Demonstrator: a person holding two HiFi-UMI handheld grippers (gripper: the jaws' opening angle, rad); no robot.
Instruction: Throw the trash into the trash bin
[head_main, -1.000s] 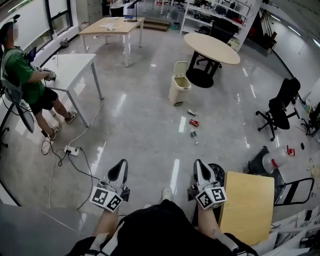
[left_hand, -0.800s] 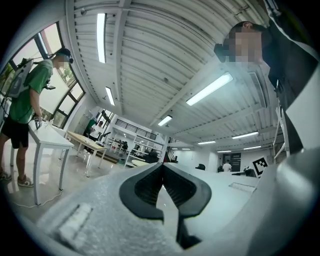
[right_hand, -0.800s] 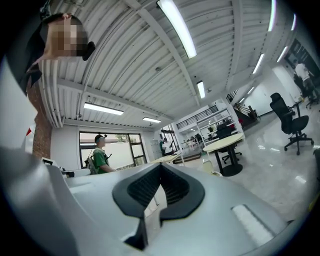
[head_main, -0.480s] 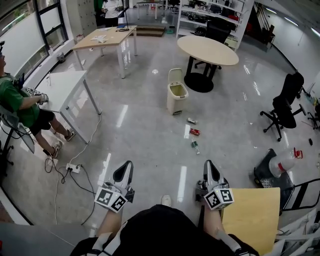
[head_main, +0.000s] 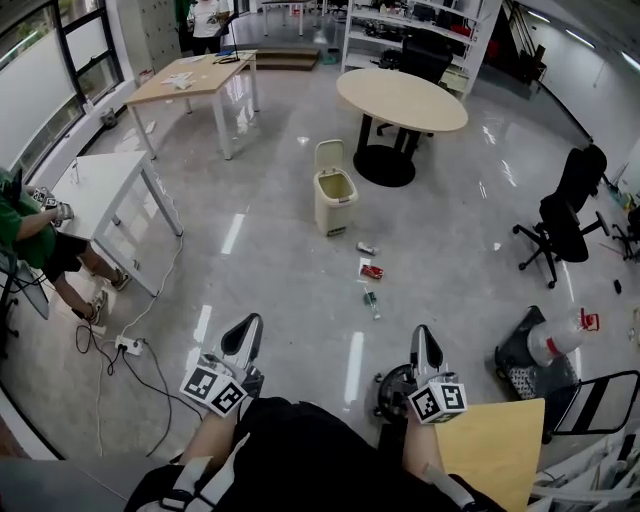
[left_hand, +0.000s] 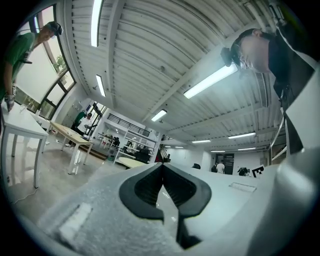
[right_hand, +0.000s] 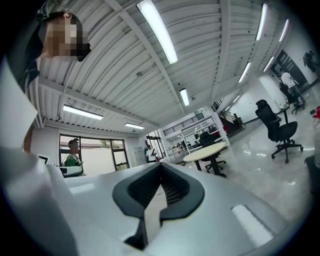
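- As I judge it, nothing is binned yet. A small silvery can (head_main: 366, 248), a red crushed can (head_main: 372, 271) and a small greenish bottle (head_main: 371, 300) lie in a row on the glossy grey floor, near the cream plastic trash bin (head_main: 334, 200), whose lid is up.
- My left gripper (head_main: 246, 332) and right gripper (head_main: 424, 342) both have their jaws together on nothing, well apart from the trash.
- Every pickup and drop is left to do.
- The pieces are too small to identify surely, and I cannot make out the bin's inside.
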